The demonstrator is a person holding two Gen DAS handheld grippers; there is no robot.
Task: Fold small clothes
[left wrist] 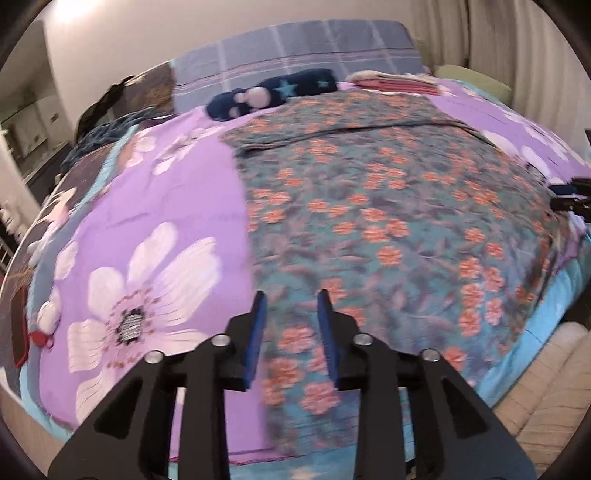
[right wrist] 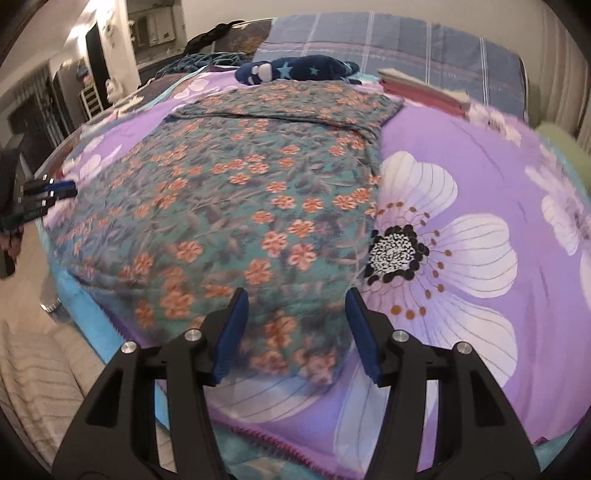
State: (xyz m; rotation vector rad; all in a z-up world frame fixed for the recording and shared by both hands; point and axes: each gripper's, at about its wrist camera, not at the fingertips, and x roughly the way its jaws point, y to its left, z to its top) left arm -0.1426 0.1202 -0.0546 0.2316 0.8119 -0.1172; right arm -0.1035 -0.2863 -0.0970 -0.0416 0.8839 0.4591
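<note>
Floral garment (left wrist: 369,206) judged thin, limp, light; near corners best pinched. Left gripper (left wrist: 291,295) and right gripper (right wrist: 295,291) held spread, empty, near hem just ahead.

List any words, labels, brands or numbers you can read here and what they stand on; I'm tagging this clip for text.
None: no readable text in either view.
The floral garment, purple flowered bedspread and navy star-patterned item carry only patterns.
The far-left shelves are too small and blurred to read.
</note>
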